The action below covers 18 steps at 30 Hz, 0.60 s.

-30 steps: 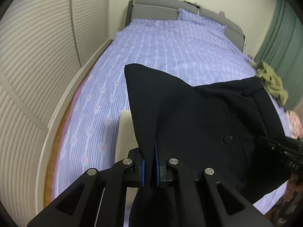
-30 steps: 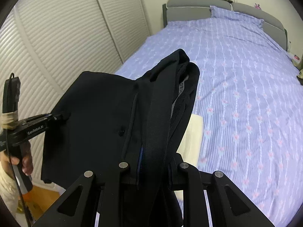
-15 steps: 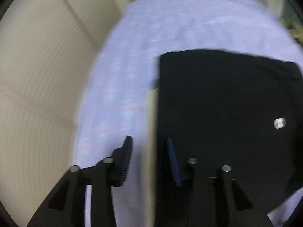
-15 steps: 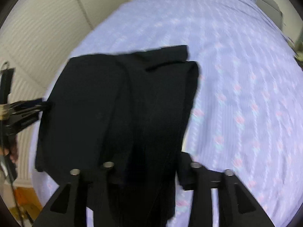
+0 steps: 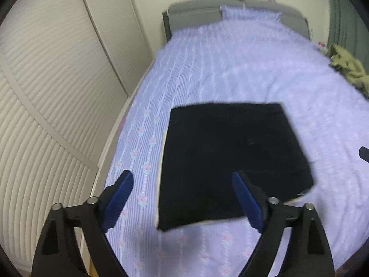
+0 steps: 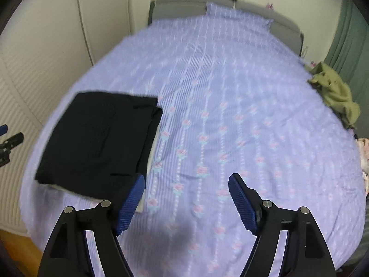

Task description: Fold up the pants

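- The pants lay as a dark, folded rectangle on the bed, near its foot on the side toward the louvred wardrobe doors.
- A pale, flat piece of cloth showed at the pants' edges, lying beneath them; what it was could not be told.
- The left gripper hung above the near edge of the pants with its jaws opening, already wide apart; nothing was pressed between the blue pads.
- The right gripper was off the pants' side away from the wardrobe doors, over bare bedspread, its jaws also opening and gripping nothing.
- An olive garment sat crumpled on the far side of the bed from the pants, well apart from them.
- Judged from this, the step in hand was the release after the last fold was laid down, so the task looked close to done.
- The next move probably called for little: backing both grippers clear without snagging the fabric, or a light press to square the edge where one corner nearest the left gripper looked slightly lifted.
- A second before, both grippers had been clamped on the pants and held them up off the bed, draped and unsettled; now the cloth lay flat and both were free.
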Each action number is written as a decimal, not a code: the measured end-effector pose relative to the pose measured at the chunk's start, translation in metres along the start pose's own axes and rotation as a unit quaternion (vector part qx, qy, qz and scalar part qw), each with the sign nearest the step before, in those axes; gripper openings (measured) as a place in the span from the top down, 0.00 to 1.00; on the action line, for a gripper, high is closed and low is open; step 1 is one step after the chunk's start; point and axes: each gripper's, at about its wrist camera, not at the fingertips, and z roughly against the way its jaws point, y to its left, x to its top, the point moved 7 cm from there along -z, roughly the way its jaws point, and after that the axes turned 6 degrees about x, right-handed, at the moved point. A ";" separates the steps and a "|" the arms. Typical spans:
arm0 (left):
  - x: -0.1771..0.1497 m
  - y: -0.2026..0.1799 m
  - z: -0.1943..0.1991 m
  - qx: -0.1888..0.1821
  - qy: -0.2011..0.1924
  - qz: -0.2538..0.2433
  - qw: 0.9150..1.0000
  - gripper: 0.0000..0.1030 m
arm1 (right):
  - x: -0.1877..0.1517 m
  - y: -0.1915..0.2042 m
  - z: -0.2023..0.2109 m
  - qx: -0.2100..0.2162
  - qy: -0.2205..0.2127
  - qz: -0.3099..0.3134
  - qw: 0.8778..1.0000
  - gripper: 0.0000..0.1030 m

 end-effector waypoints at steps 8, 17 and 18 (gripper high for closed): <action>-0.007 -0.049 0.142 0.011 -0.072 0.013 0.997 0.00 | -0.031 -0.039 0.116 0.014 -0.067 -0.009 0.998 0.17; -0.033 -0.123 0.266 -0.062 -0.111 0.029 0.991 0.00 | -0.084 -0.094 0.222 0.030 -0.115 -0.032 0.992 0.17; -0.037 -0.130 0.276 -0.064 -0.114 0.030 0.991 0.00 | -0.091 -0.102 0.234 0.031 -0.120 -0.035 0.992 0.17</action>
